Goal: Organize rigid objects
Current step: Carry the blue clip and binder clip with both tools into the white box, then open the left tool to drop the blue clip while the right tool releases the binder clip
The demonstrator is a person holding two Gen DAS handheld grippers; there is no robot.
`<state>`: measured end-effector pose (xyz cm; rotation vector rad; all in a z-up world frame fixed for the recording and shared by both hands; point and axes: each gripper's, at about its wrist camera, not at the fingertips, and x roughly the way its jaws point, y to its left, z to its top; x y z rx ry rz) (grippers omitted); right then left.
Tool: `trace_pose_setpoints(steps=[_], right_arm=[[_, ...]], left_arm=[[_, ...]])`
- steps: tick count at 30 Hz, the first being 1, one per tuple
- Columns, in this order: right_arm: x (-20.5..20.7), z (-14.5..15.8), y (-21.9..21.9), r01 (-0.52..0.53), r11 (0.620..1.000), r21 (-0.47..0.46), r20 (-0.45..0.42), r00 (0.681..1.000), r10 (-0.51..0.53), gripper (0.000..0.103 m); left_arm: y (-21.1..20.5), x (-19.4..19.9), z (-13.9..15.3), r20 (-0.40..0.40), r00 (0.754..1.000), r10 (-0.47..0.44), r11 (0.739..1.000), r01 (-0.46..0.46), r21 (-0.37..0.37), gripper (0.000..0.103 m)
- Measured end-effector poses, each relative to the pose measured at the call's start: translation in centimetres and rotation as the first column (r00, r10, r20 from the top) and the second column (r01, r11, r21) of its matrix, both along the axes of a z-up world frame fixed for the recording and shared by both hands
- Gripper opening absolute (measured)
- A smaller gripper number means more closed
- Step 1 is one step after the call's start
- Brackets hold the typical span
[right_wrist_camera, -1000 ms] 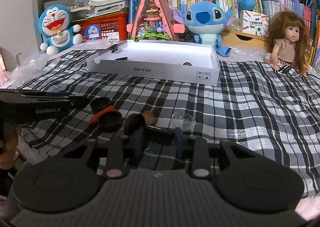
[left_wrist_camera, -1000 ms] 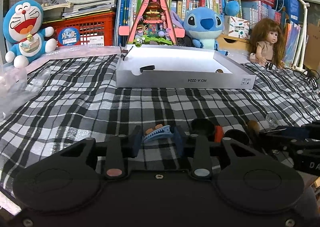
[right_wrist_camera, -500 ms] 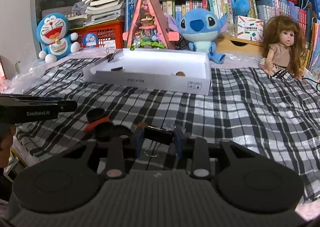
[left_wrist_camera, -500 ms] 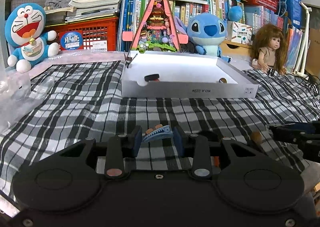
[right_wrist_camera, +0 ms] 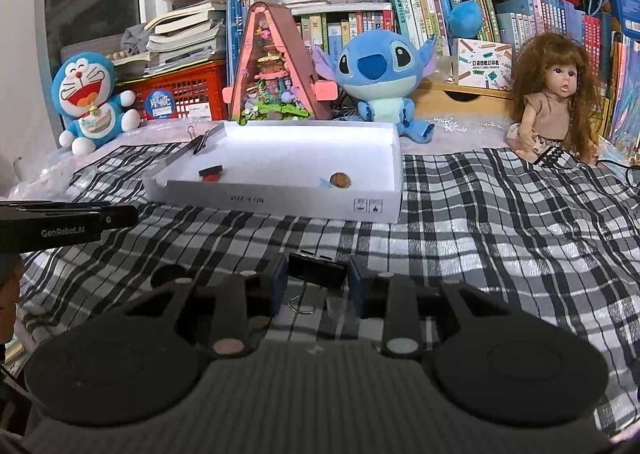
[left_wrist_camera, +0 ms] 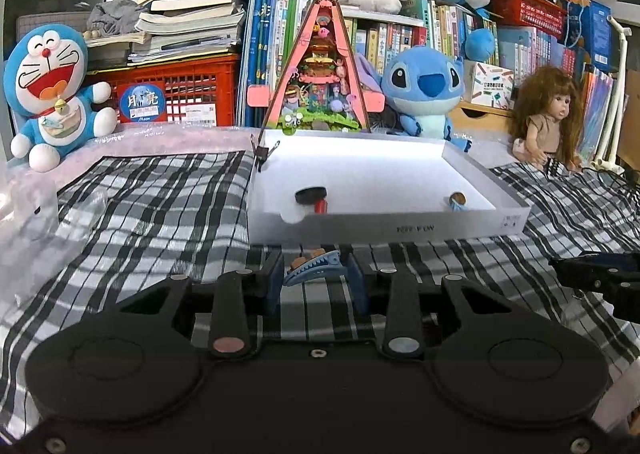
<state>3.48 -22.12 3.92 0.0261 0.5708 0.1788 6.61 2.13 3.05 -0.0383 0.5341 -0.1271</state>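
Landmark: we place everything against the white box (left_wrist_camera: 384,224), which lies on the checked cloth (left_wrist_camera: 152,206) with its open side up.
Left gripper (left_wrist_camera: 316,274): our left fingers (left_wrist_camera: 274,282) pinch a blue hair clip (left_wrist_camera: 314,268); it sits between the pads, clear of the cloth, just in front of the box's near wall as the left camera sees it.
Right gripper (right_wrist_camera: 318,278): our right fingers (right_wrist_camera: 278,282) pinch a black binder clip (right_wrist_camera: 318,269), its wire handle hanging below; it is in front of the box, well short of the near wall.
In the box: a black and red piece (left_wrist_camera: 312,198) lies near the front left notch, and a small brown round thing (left_wrist_camera: 457,199) with a bit of blue beside it lies near the front right corner.
On the box's rim: a second binder clip (left_wrist_camera: 262,150) grips the far left corner, its wire handles standing up.
Behind the box: a pink triangular toy house (left_wrist_camera: 320,70) stands just past the far wall, with a blue plush (left_wrist_camera: 424,90) to its right.
Left of the box: a Doraemon plush (left_wrist_camera: 52,94) sits well apart, in front of a red crate (left_wrist_camera: 176,94).
Right of the box: a doll (left_wrist_camera: 548,122) with long brown hair sits well apart on the cloth's far edge.
Across views: we see the other gripper at the picture's edge in each camera, the left one (right_wrist_camera: 68,220) to the left of the box in the right view.
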Motion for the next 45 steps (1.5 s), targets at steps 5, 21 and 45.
trace_pose_setpoints(steps=[5, 21, 45], right_arm=[[1.1, 0.2, -0.3, 0.006, 1.000, 0.007, -0.005, 1.000, -0.006, 0.038], [5.9, 1.6, -0.3, -0.003, 1.000, 0.027, -0.032, 0.999, 0.004, 0.038], [17.3, 2.0, -1.3, 0.054, 0.992, 0.113, -0.184, 0.982, -0.032, 0.038]], left_arm=[[0.2, 1.5, 0.4, -0.004, 1.000, -0.001, 1.000, 0.001, -0.012, 0.033], [0.0, 7.1, 1.9, -0.027, 1.000, -0.010, 0.999, 0.009, -0.034, 0.033], [-1.0, 18.8, 1.9, -0.138, 0.990, -0.007, 0.998, -0.002, -0.068, 0.033]])
